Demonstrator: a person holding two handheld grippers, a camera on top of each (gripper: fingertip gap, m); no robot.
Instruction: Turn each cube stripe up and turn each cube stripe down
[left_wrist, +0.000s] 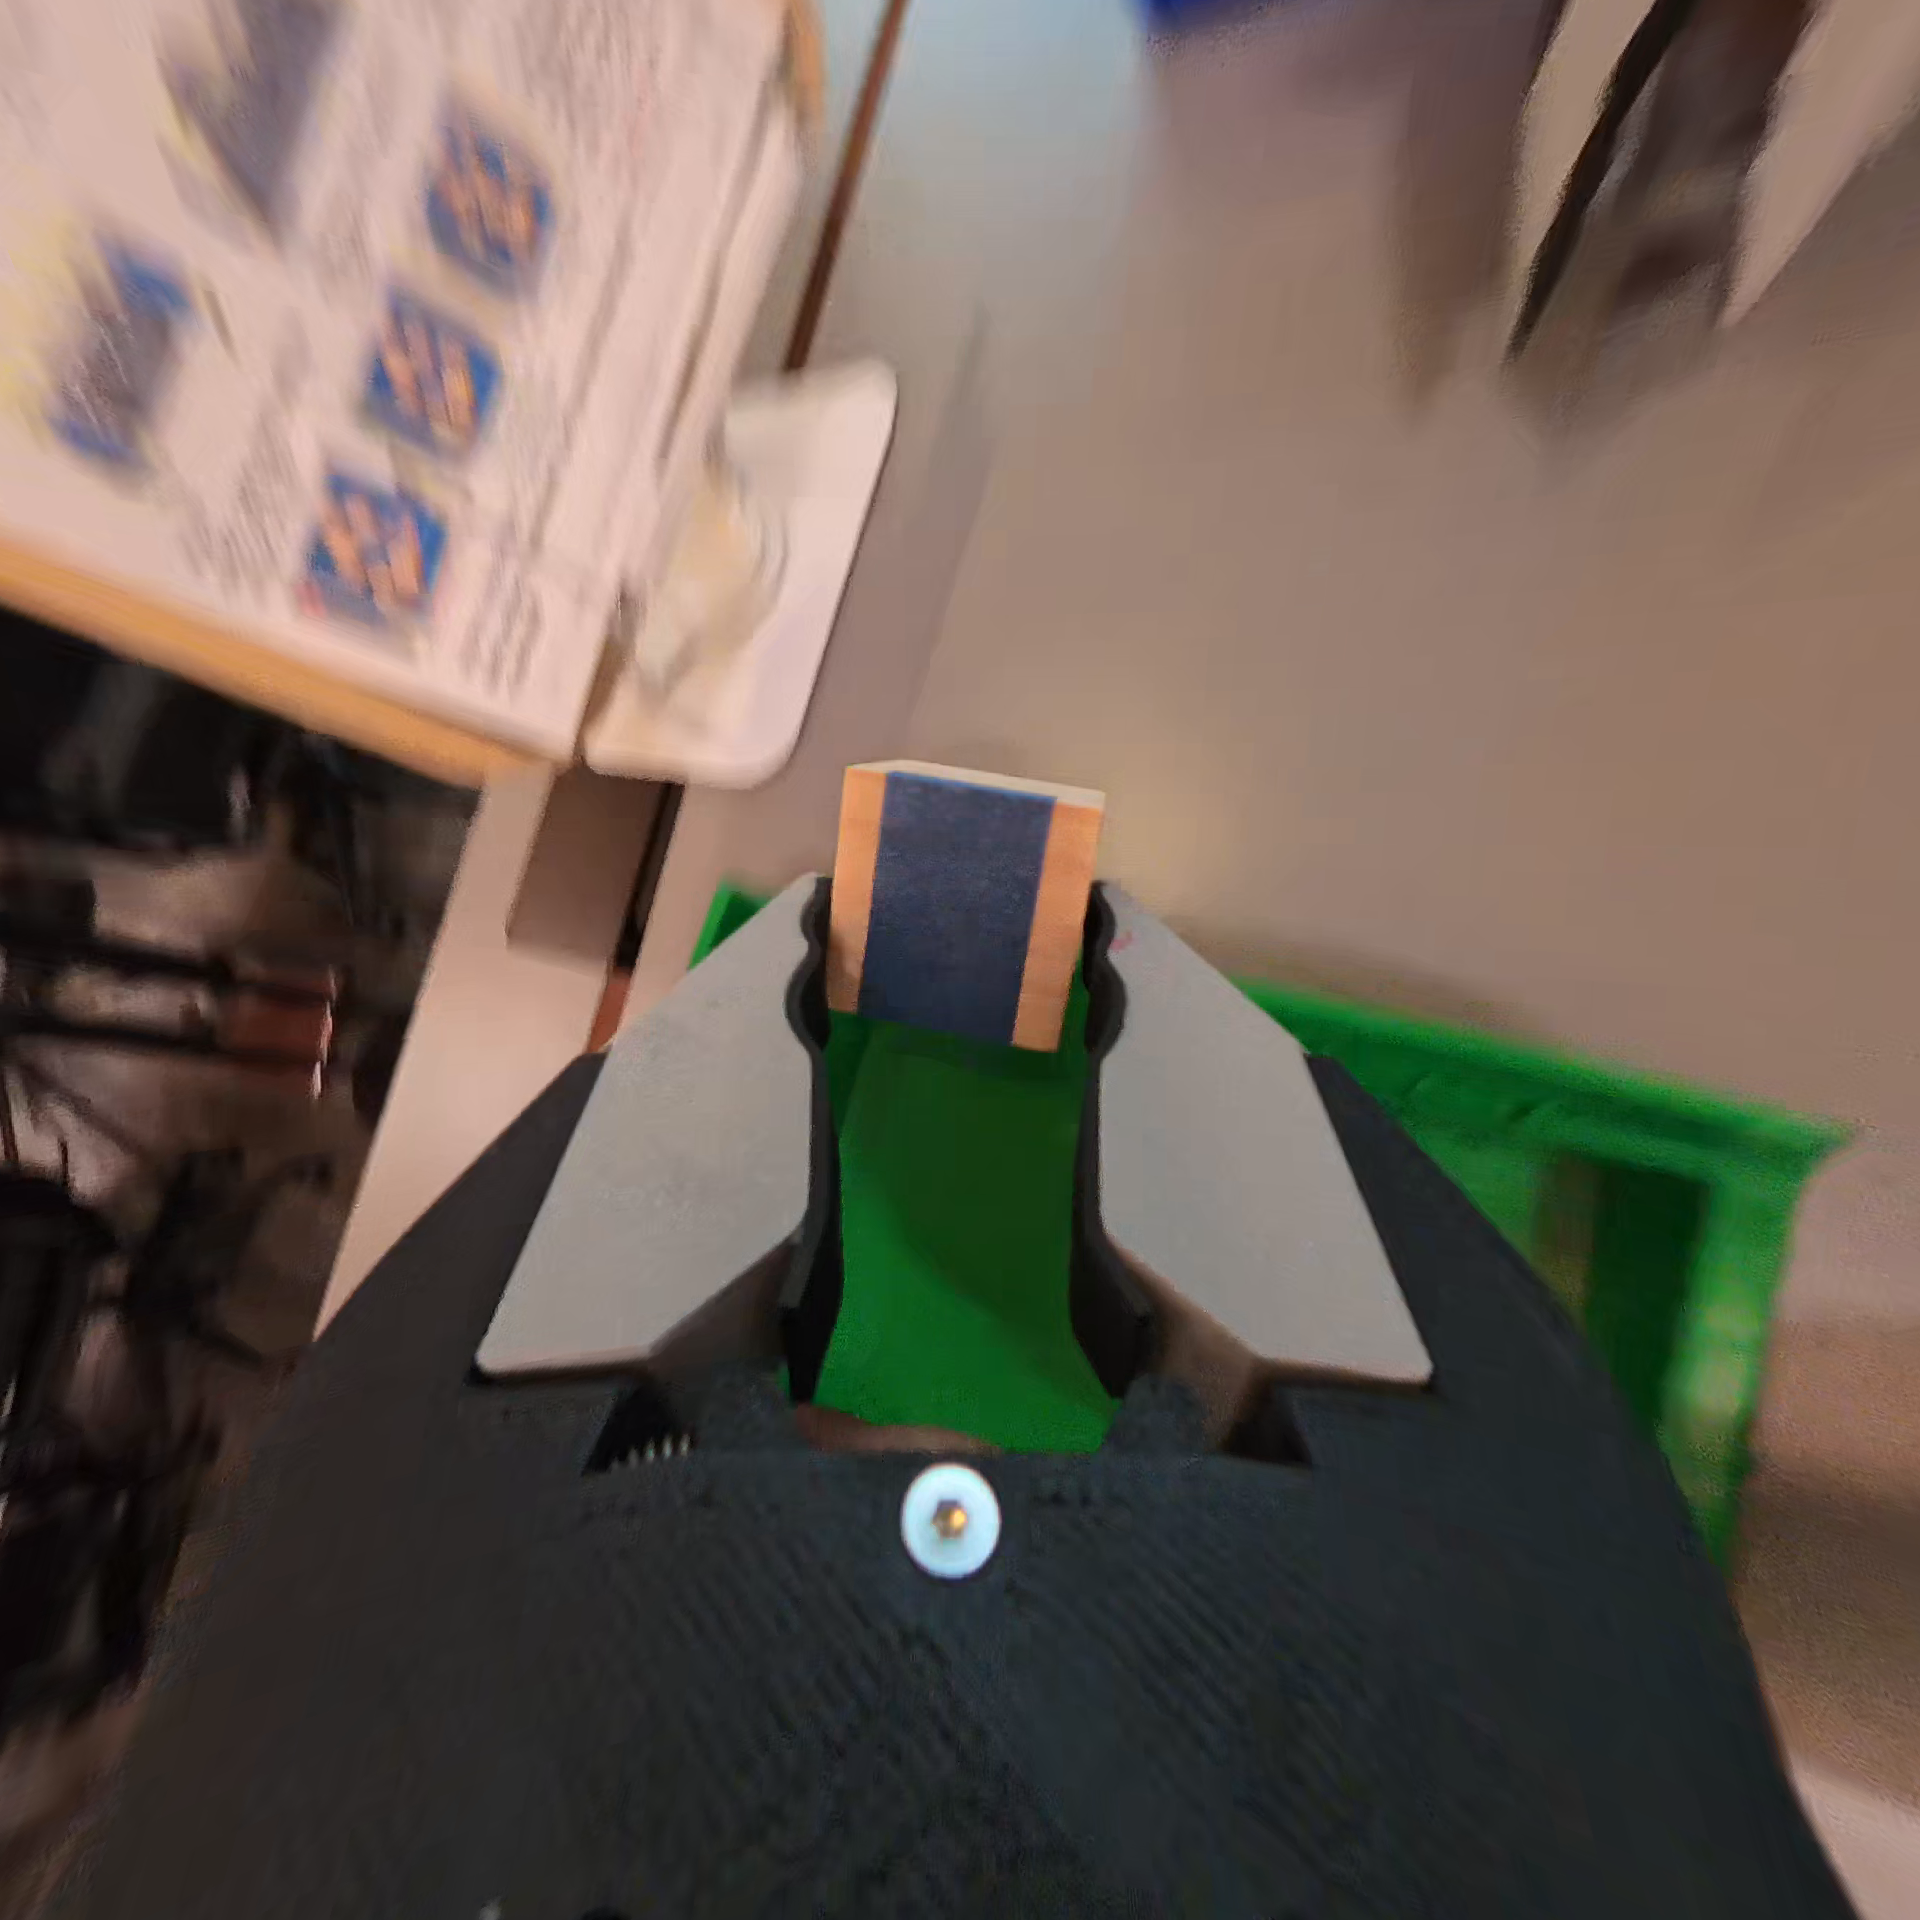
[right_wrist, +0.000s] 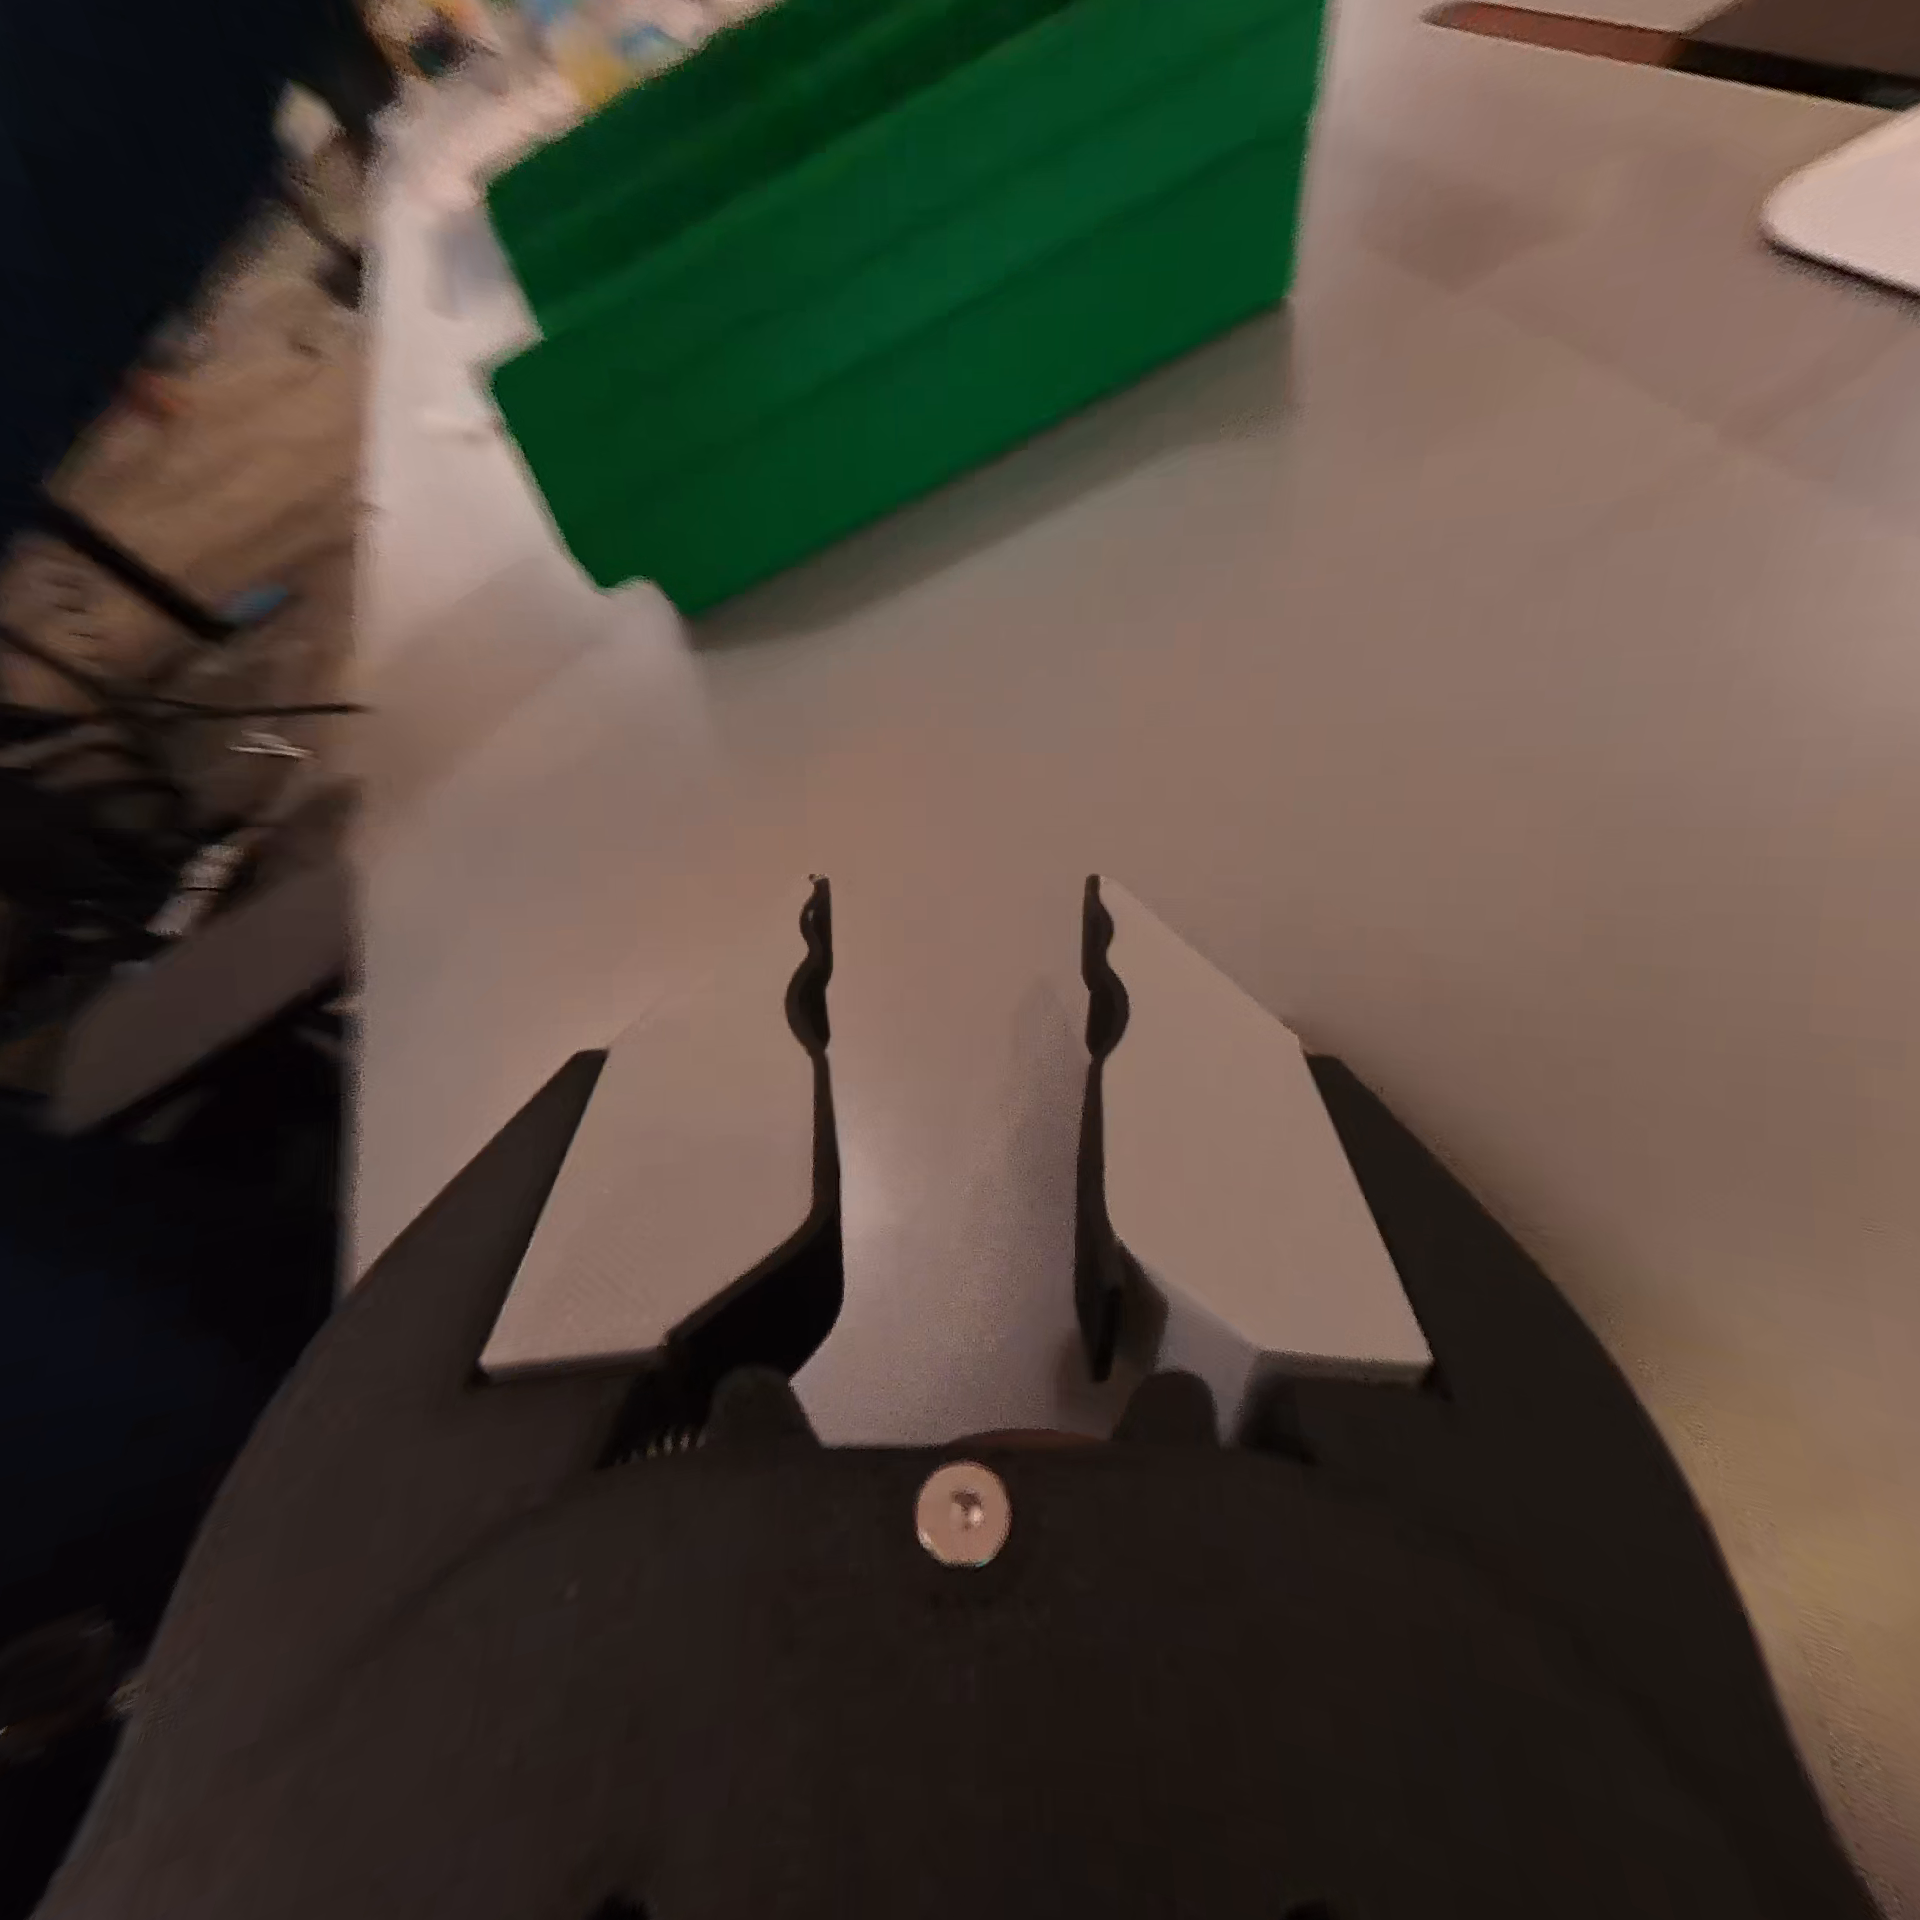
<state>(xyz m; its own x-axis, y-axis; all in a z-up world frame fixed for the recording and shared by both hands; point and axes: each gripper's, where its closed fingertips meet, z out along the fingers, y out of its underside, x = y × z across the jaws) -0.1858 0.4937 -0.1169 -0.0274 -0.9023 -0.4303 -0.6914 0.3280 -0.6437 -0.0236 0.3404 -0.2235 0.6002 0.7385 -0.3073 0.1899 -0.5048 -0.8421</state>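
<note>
Both wrist cams look fwd; share green holder (left_wrist: 1621, 1153).

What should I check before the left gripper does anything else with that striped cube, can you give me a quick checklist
1. Grip on the cube: ok, the left gripper has it pinched between both fingertips.
2. Stripe location: ok, the dark blue stripe faces the left wrist camera.
3. Depth of grip: cannot tell, only the fingertips seem to hold it.
4. Landing spot: cannot tell, the green holder below is blurred and partly hidden.
5. Right gripper: ok, open and empty over the table.
6. Other cubes: cannot tell, none show in either view.
</note>
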